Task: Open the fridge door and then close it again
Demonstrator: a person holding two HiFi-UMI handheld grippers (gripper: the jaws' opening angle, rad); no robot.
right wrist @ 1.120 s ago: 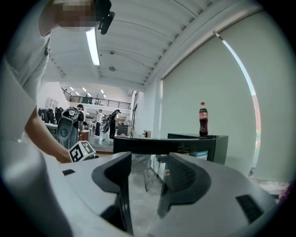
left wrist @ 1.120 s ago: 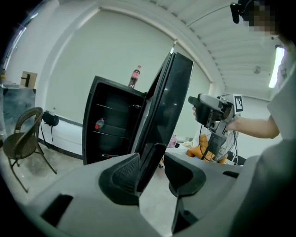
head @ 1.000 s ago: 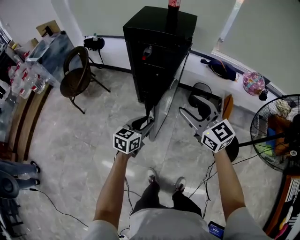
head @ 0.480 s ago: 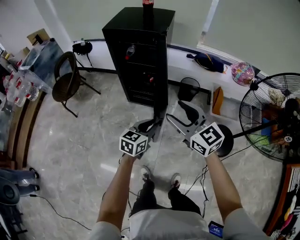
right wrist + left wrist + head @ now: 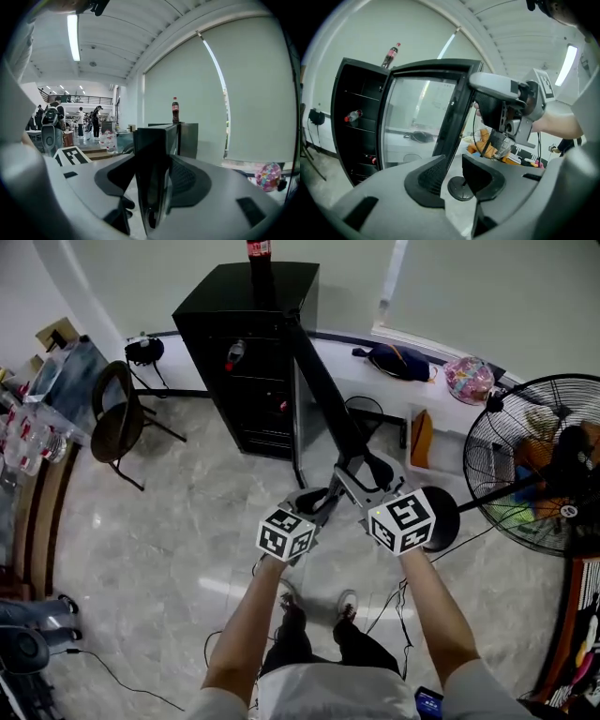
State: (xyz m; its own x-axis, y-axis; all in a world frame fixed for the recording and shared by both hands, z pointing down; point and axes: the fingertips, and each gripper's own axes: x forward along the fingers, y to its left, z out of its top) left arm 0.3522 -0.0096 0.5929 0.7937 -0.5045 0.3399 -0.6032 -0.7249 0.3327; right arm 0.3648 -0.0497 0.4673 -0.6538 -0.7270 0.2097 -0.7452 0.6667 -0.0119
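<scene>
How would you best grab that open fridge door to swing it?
Grip the fridge door by its free vertical edge, coming end-on: it's a thin upright slab, so a pad fits each face. The right gripper is closing there, edge between its jaws.

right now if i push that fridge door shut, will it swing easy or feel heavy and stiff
The fridge door is a glass panel in a dark frame, so it will likely move as one rigid piece. It stands as tall as the fridge, so expect some weight. The tall, narrow bottle on top may tip if the door slams.
</scene>
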